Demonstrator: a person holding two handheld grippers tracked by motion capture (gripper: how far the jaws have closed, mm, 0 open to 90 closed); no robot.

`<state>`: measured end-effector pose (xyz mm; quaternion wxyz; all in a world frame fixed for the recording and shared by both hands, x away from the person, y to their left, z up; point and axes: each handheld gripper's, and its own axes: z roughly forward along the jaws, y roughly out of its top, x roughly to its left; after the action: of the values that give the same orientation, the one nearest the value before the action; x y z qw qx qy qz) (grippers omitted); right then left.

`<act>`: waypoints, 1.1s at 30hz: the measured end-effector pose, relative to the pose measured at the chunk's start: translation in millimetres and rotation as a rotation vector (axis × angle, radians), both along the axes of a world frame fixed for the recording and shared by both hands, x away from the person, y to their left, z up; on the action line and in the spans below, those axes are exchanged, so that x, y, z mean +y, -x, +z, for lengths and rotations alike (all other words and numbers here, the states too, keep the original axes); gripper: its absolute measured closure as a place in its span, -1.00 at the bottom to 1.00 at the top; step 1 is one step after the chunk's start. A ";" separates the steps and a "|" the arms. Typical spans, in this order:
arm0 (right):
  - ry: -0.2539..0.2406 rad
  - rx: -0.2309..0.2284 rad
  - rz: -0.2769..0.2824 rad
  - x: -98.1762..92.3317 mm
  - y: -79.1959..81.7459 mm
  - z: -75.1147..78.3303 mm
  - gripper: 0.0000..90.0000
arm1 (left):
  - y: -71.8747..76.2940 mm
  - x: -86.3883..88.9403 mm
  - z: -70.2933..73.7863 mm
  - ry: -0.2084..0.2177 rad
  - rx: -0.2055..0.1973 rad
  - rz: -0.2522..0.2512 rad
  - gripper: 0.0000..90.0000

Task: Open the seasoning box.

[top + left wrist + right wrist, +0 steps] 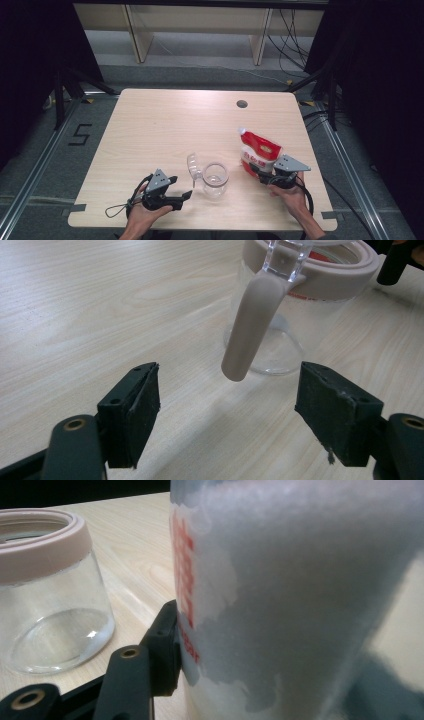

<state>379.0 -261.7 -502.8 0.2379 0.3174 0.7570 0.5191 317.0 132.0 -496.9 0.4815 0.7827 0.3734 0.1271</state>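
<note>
Glass jar [215, 180], clear and round-bodied with a thick matte band of pale pinkish-beige at its mouth, stands open near the front edge of the light wood-grain table [165, 125]. Its clear hinged lid [193, 166] is swung up at the jar's left side, and in the left gripper view a smooth, rounded beige latch [250, 325] hangs down from the rim.

Left gripper [186, 196] rests low on the table just left of the jar, its black jaws spread wide with nothing between them (the rubbery pads look scuffed at the edges); the latch tip hangs ahead of the gap, apart from both pads.

Right gripper [256, 171] is at the base of a soft plastic pouch [260, 150], red and white with a small white spout at its upper end, lying tilted just right of the jar. Its jaws are clamped on the pouch: one black pad presses flat against the frosted film, which shows white granular contents behind red print.
</note>
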 end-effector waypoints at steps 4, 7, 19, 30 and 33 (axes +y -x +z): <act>0.026 -0.025 0.000 -5.4 4.7 7.1 0.06 | -0.7 1.6 0.0 -0.004 -0.008 -0.005 -0.44; 0.050 -0.033 -0.003 -7.4 8.5 11.2 0.06 | 0.3 0.9 0.2 -0.002 -0.011 0.003 -0.45; 0.109 -0.072 -0.026 -11.4 31.0 26.4 0.07 | 0.8 1.3 -0.7 -0.005 -0.003 0.003 -0.45; 0.186 -0.094 0.005 -15.8 47.2 32.4 0.07 | 4.2 2.9 -2.5 -0.012 0.002 0.006 -0.46; 0.245 -0.109 0.019 -14.4 50.5 31.1 0.07 | 7.3 3.0 -3.2 -0.025 0.017 0.008 -0.46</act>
<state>328.5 -276.1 -471.7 0.3108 0.2501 0.8037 0.4415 309.7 135.0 -500.0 0.4681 0.7882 0.3787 0.1271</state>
